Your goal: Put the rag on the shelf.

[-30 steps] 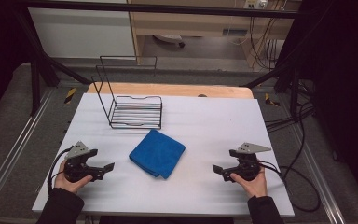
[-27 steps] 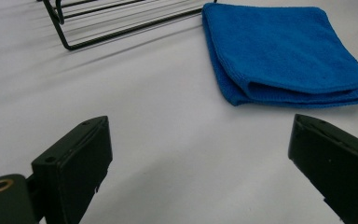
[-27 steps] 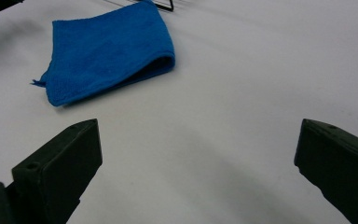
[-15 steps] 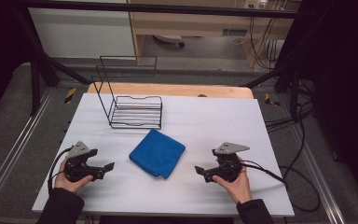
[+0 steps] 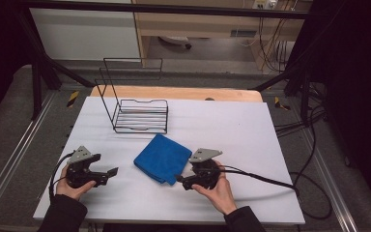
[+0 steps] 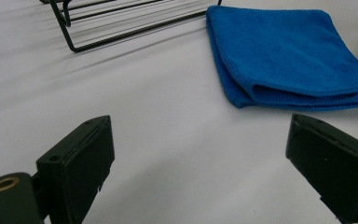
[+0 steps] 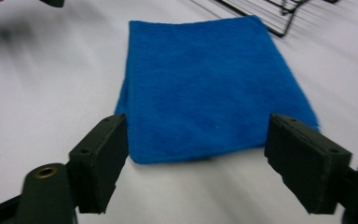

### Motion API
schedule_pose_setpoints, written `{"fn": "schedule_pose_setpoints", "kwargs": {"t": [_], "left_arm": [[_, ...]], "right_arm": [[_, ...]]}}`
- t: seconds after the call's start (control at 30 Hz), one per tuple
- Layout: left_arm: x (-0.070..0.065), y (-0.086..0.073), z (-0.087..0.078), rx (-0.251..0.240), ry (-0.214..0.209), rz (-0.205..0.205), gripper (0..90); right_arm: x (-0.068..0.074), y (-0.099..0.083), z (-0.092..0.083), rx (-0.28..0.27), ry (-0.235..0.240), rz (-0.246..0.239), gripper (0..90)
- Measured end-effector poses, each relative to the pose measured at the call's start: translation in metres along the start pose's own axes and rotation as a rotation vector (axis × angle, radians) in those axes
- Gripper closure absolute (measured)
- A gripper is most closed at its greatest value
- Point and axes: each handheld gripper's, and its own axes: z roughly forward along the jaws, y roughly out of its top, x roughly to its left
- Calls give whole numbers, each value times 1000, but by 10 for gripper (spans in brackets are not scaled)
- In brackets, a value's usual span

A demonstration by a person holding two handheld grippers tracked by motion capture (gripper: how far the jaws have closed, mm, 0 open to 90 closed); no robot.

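Observation:
A folded blue cloth (image 5: pixel 163 157) lies flat on the white table (image 5: pixel 232 130), near its middle front. My right gripper (image 5: pixel 179 181) is at the cloth's near right corner, pointing left at it. In the right gripper view the cloth (image 7: pixel 209 84) has its near edge between the two jaws of my right gripper (image 7: pixel 198 154). These jaws have just been closing, and the pads stand apart from the cloth. My left gripper (image 5: pixel 110 175) rests at the front left, open, with bare table between its jaws (image 6: pixel 200 163). The cloth (image 6: pixel 284 51) lies ahead of it to the right.
A black wire rack (image 5: pixel 140 116) stands on the table behind the cloth, its front edge also seen in the left gripper view (image 6: pixel 121 28). A black cable (image 5: pixel 261 176) trails from the right gripper off the table's right side. Metal frame bars surround the table.
My right gripper has slid left across the table from the front right up to the cloth's corner, and its jaws have narrowed. The left gripper and the cloth have stayed put.

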Motion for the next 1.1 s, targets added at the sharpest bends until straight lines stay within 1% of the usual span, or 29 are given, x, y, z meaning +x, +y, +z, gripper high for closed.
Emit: {"fn": "schedule_pose_setpoints", "kwargs": {"t": [0.07, 0.1, 0.13, 0.17, 0.2, 0.23, 0.3, 0.37, 0.4, 0.47, 0.5, 0.53, 0.6, 0.63, 0.7, 0.73, 0.83, 0.87, 0.9, 1.0, 1.03, 1.07, 1.1], "left_arm": [[0, 0, 0, -1, 0, 0, 81], [0, 0, 0, -1, -1, 0, 81], [0, 0, 0, -1, 0, -2, 81], [0, 0, 0, 0, 1, -3, 83], [1, 0, 0, -1, 2, -3, 83], [1, 0, 0, -1, 1, -4, 83], [1, 0, -1, -1, 2, -6, 85], [1, 0, -1, 0, 2, -6, 86], [1, 0, -1, 0, 3, -5, 86], [1, 0, 0, 2, 2, -6, 87], [1, 0, 0, 3, 2, -6, 87], [1, 0, 0, 3, 2, -6, 87], [1, 0, 0, 3, 2, -6, 88], [1, 0, 0, 3, 2, -6, 88], [1, 0, 0, 3, 2, -7, 88], [1, 0, 0, 4, 2, -7, 88], [1, 0, 0, 3, 3, -7, 89], [1, 0, -1, 3, 3, -7, 89], [1, 0, 0, 3, 3, -7, 89], [1, 0, 0, 4, 3, -5, 89], [1, 0, 0, 3, 4, -7, 89], [1, 0, 0, 3, 4, -7, 89], [1, 0, 0, 3, 3, -7, 89]], "right_arm": [[7, 3, 8, 12, 17, -17, 338], [7, 3, 8, 12, 17, -17, 338], [9, 5, 12, 24, 24, -26, 353], [15, 6, 21, 44, 39, -39, 392], [16, 7, 23, 57, 43, -44, 400], [16, 7, 23, 57, 43, -44, 400], [21, 8, 34, 79, 59, -52, 427], [22, 7, 40, 98, 58, -61, 431], [22, 7, 40, 98, 58, -61, 431], [24, 6, 47, 123, 59, -78, 445], [24, 6, 47, 123, 59, -78, 445], [24, 4, 52, 141, 52, -96, 458], [24, 3, 54, 141, 47, -103, 473], [23, 2, 55, 144, 32, -132, 527], [22, 2, 55, 146, 28, -139, 537], [21, 3, 55, 150, 28, -139, 554], [19, 3, 57, 155, 28, -165, 619], [19, 3, 57, 155, 28, -165, 619], [19, 3, 57, 155, 30, -166, 637], [18, 3, 57, 156, 32, -161, 703], [18, 4, 57, 158, 29, -158, 730], [16, 4, 57, 159, 37, -158, 771], [16, 4, 57, 159, 37, -158, 771]]}}
